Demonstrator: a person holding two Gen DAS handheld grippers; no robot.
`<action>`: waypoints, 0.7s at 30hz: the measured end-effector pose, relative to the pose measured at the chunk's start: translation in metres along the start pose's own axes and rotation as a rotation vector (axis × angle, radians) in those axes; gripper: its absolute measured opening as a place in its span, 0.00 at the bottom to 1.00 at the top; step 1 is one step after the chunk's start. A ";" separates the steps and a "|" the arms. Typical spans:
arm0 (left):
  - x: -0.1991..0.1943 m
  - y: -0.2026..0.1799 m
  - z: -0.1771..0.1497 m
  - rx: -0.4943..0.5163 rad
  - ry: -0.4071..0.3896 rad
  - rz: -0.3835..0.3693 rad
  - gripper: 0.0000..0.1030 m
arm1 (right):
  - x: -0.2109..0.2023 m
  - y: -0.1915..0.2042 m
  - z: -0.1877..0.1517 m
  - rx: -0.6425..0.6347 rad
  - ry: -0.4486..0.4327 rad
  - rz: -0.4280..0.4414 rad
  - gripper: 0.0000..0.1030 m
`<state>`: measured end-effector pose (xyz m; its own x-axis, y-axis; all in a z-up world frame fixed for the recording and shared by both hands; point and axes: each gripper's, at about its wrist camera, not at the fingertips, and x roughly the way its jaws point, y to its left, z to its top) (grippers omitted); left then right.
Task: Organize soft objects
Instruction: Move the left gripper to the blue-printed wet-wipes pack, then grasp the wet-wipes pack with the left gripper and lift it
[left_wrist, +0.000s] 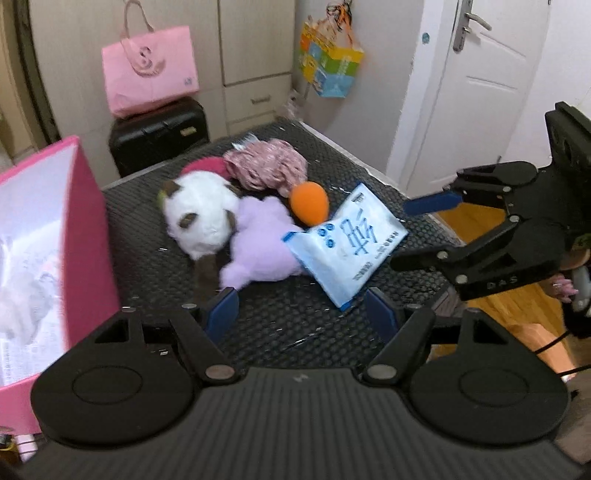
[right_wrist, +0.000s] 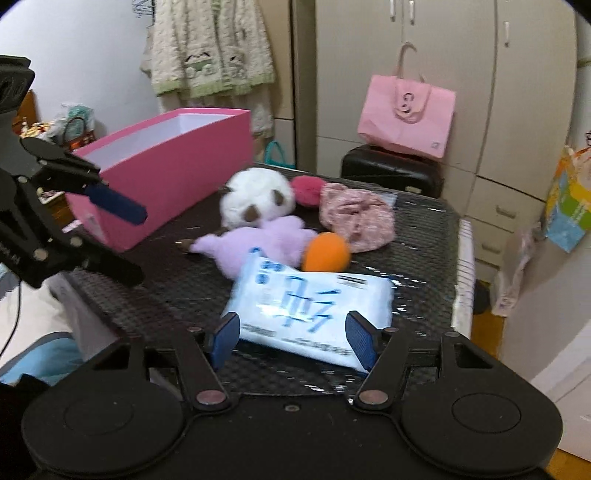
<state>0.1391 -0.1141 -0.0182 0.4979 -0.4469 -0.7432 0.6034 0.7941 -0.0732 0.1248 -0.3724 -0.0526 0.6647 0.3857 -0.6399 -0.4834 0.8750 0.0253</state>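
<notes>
1. Soft objects lie in a cluster near the middle of the dark textured worktop (right_wrist: 155, 288): a white plush panda head with brown patches (left_wrist: 201, 218), a fluffy lilac plush toy (left_wrist: 258, 243), an orange rounded soft ball (left_wrist: 309, 203), a pink patterned fabric bundle (left_wrist: 266, 168), a magenta fuzzy piece (right_wrist: 308, 190), and a flat white-and-blue soft packet with blue lettering (right_wrist: 310, 310).
2. The packet lies flat at the cluster's near edge in the right wrist view, long axis running roughly left to right there, one end resting against the lilac toy and the orange ball just beside it.
3. The lilac toy stretches away from the panda head, touching it.
4. An open pink rectangular box with a white interior (right_wrist: 166, 162) stands on the worktop, apart from the cluster.
5. The left hand-held gripper (left_wrist: 301, 314) hovers with fingers apart, holding nothing.
6. The right hand-held gripper (right_wrist: 293, 339) has its fingers apart, either side of the packet's near edge; contact cannot be told.
</notes>
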 end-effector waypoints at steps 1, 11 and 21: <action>0.006 0.000 0.001 -0.011 -0.001 -0.009 0.71 | 0.001 -0.003 -0.002 0.001 -0.007 -0.010 0.71; 0.053 -0.006 0.000 -0.106 0.014 -0.095 0.61 | 0.024 -0.034 -0.020 0.043 -0.079 -0.020 0.71; 0.075 -0.006 -0.013 -0.260 -0.054 -0.153 0.48 | 0.038 -0.056 -0.033 0.169 -0.092 0.107 0.72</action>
<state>0.1647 -0.1472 -0.0818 0.4501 -0.5856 -0.6741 0.4979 0.7913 -0.3550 0.1584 -0.4168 -0.1032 0.6675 0.4976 -0.5540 -0.4567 0.8612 0.2232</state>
